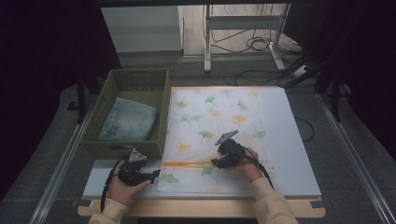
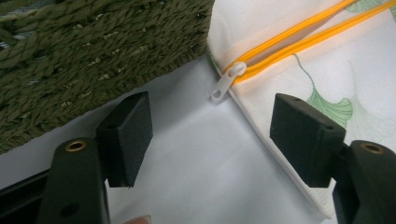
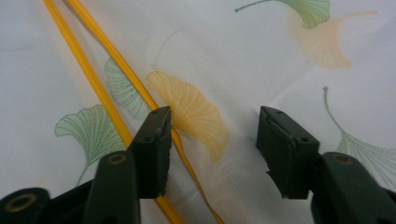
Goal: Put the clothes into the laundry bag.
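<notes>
Leaf-print pouch [image 1: 212,135] flat on desk [image 1: 289,154], right of the green basket [image 1: 105,105]. Left tool [image 2: 212,135] wide open, empty, at the zipper pull [image 2: 226,83] on pouch's left edge. Right tool [image 3: 212,140] part open over the orange zipper [image 3: 114,81], pinching nothing.

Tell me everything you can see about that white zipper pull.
The zipper pull is a small white tab, plastic by its look, with a hole near its free end. It sits at the end of the orange zipper, at the leaf-printed bag's edge, hanging onto the white table. Nothing grips it.
</notes>
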A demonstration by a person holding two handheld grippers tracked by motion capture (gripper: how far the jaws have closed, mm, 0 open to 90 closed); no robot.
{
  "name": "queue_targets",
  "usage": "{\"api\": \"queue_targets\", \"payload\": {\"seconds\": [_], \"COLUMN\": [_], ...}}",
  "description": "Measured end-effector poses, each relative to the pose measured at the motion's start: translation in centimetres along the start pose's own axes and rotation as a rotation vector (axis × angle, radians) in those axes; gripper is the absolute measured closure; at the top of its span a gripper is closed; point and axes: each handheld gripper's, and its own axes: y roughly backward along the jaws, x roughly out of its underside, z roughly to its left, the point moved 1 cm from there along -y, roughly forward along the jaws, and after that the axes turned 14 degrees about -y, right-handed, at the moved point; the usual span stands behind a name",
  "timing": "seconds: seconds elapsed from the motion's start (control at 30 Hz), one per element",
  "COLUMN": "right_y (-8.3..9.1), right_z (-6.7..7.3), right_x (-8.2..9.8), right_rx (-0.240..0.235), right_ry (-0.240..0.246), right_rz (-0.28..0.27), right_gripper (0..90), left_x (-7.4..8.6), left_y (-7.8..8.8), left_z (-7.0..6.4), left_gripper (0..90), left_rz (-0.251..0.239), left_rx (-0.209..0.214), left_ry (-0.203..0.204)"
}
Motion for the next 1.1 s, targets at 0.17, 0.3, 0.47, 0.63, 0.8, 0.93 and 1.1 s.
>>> {"api": "queue_targets", "payload": {"seconds": [0.17,0.3,0.47,0.63,0.8,0.93,1.1], "right_y": [0.08,0.14,0.19,0.22,0.22,0.22,0.83], "right_z": [-0.24,-0.52,-0.88,-1.04,-0.87,-0.80,-0.86], "right_x": [-0.06,-0.14,-0.17,-0.25,-0.41,-0.48,-0.66], "right_rx": [0.007,0.009,0.010,0.020,0.026,0.030,0.021], "right_ry": [-0.026,-0.048,-0.072,-0.080,-0.067,-0.054,-0.049], "right_rz": [-0.004,-0.006,-0.012,-0.013,-0.007,-0.008,-0.023], "right_gripper": [52.9,59.3,66.1,72.0,80.9,86.2,87.7], "left_x": [-0.06,-0.12,-0.04,-0.07,-0.05,-0.01,0.08], "left_y": [0.33,0.43,0.28,0.29,0.22,0.31,0.32], "left_z": [-0.03,0.00,-0.01,-0.05,0.05,0.15,0.30], "left_gripper": [29.7,29.5,29.0,28.7,28.1,28.0,27.9], "left_rz": [-0.016,-0.025,-0.016,-0.018,-0.017,-0.020,-0.024], "left_rx": [-0.012,-0.013,-0.010,-0.011,-0.013,-0.018,-0.018], "left_ry": [-0.005,-0.001,0.000,-0.001,0.001,0.005,0.015]}}
